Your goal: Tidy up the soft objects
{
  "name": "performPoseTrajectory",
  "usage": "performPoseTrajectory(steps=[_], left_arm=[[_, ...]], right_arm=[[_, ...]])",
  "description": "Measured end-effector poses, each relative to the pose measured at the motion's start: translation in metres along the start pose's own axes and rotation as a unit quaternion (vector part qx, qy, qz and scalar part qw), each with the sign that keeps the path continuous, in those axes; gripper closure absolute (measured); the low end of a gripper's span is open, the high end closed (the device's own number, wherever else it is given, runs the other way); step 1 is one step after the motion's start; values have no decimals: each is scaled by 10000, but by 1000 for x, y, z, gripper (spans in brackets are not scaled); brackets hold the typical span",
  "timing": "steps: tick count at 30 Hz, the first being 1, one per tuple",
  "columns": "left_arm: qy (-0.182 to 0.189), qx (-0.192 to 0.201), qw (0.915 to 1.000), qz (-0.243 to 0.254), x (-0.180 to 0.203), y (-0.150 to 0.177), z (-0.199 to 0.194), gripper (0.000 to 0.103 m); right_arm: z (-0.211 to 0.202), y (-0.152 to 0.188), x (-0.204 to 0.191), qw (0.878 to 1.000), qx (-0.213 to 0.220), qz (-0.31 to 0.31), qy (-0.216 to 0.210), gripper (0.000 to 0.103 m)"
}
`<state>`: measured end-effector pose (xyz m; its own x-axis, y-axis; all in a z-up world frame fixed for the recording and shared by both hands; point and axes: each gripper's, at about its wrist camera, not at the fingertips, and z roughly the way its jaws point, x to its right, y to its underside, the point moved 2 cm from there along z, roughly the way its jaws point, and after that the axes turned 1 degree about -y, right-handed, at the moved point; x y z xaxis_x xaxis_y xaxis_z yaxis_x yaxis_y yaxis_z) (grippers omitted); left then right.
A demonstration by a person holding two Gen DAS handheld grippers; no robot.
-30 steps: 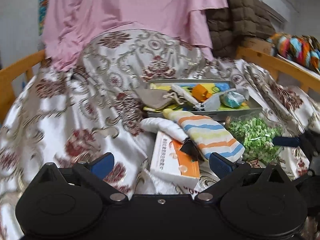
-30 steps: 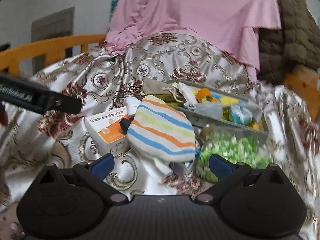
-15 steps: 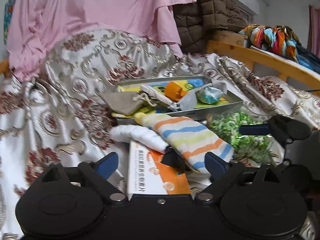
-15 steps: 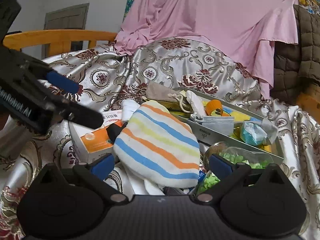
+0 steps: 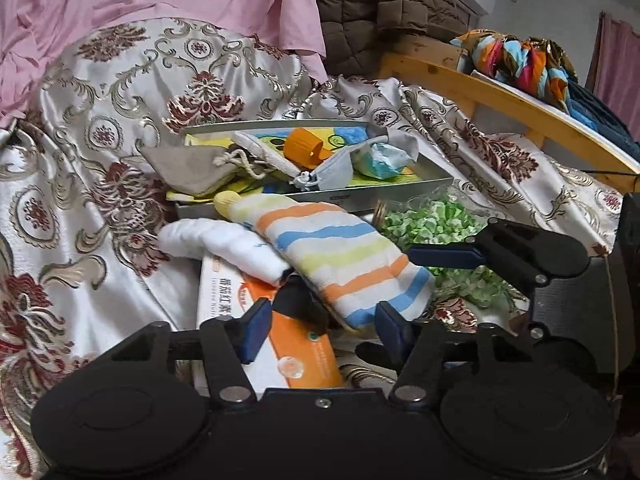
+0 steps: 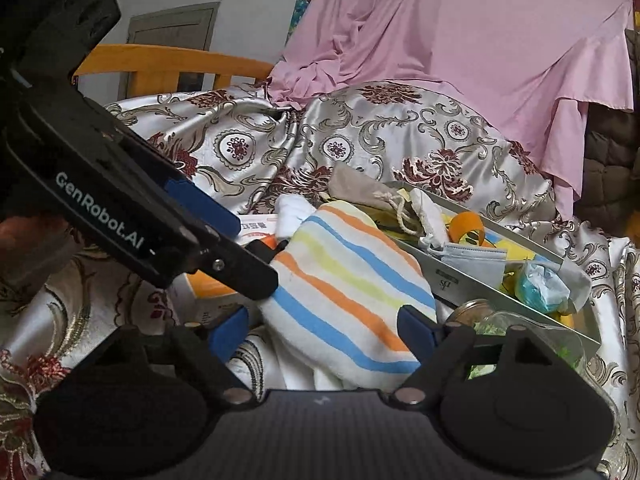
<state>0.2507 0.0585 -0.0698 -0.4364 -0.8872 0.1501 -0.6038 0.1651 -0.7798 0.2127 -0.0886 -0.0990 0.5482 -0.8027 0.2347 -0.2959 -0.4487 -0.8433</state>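
A striped towel [image 5: 340,256] lies over a white cloth [image 5: 224,244] and an orange-and-white box [image 5: 296,356], just in front of a grey metal tray [image 5: 384,196]. My left gripper [image 5: 320,328] is open, its fingers at the towel's near end. The right gripper shows at the right of the left wrist view [image 5: 448,254]. In the right wrist view my right gripper [image 6: 324,332] is open with the striped towel [image 6: 352,304] between its fingers. The left gripper [image 6: 224,240] crosses that view from the left, close to the towel.
The tray [image 6: 460,280] holds a grey drawstring pouch [image 5: 196,168], a face mask [image 6: 476,258], an orange roll [image 5: 306,146] and a blue packet [image 5: 380,160]. A bag of green pieces [image 5: 432,232] lies beside it. Patterned silk cloth [image 5: 100,160] covers the bed; wooden rails [image 5: 520,112] edge it.
Both grippers have moved in toward the striped towel. The left gripper's jaws have narrowed somewhat. The left gripper now fills more of the right wrist view.
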Motion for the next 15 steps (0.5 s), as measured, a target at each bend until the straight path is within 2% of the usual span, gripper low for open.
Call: performPoseTrajectory(steps=[2, 7, 12, 15], left_arm=[[41, -8, 10000, -19, 0, 0, 0, 55], [144, 3, 9998, -138, -3, -1, 2, 63], [204, -25, 9997, -123, -3, 0, 5, 67], [217, -28, 9997, -108, -3, 0, 5, 67]], right_arm=[[0, 0, 3, 10000, 6, 67, 4, 21], [-2, 0, 12, 9996, 45, 288, 25, 28], [-3, -2, 18, 9992, 80, 391, 85, 46], [-3, 0, 22, 9988, 48, 459, 157, 53]])
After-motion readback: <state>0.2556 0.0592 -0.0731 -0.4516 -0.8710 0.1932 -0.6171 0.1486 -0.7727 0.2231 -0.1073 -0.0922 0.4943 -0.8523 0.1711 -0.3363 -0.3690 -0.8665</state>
